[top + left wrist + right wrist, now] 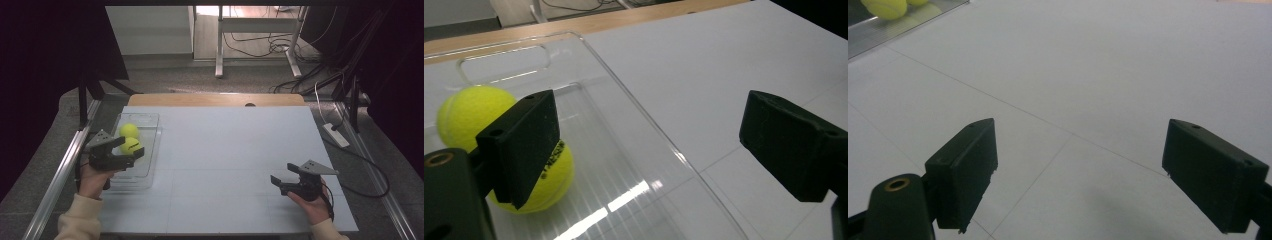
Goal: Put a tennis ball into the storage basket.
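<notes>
**Left gripper over the tray, right parked**

We held the left gripper [131, 148] low over the clear tray [150, 131] at the table's [235, 150] left edge, jaws wide apart and gripping nothing, spanning the tray's right wall. Two tennis balls lay inside: the near ball [549, 182] just behind the left jaw, the far ball [466, 112] beside it toward the handle end. The right gripper [285, 175] sat near the front right edge, jaws apart and empty, with open tabletop between the two grippers.
</notes>
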A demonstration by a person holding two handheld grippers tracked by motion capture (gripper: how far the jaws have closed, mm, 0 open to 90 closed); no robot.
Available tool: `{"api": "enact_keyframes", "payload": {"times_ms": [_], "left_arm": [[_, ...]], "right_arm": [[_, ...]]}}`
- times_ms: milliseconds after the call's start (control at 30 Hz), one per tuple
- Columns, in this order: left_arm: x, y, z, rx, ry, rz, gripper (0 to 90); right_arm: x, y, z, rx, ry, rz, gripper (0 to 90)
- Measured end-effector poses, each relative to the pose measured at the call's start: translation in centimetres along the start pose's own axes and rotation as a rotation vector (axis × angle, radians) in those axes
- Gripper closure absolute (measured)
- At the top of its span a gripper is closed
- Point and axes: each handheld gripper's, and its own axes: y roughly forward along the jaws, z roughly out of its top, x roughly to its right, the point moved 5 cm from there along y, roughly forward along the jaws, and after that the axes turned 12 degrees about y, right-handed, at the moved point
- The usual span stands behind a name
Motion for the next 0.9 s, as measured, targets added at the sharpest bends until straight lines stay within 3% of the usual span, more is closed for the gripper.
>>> {"api": "enact_keyframes", "payload": {"times_ms": [400, 900], "left_arm": [[3.1, -0.5, -0.5, 0.049, 0.066, -0.043, 9.7], [5.2, -0.7, -2.6, 0.076, 0.085, -0.084, 9.4]], "right_arm": [[0.1, -0.2, 0.2, 0.013, 0.008, -0.002, 14.7], [0.0, -0.4, 0.6, 0.024, 0.005, -0.007, 14.7]]}}
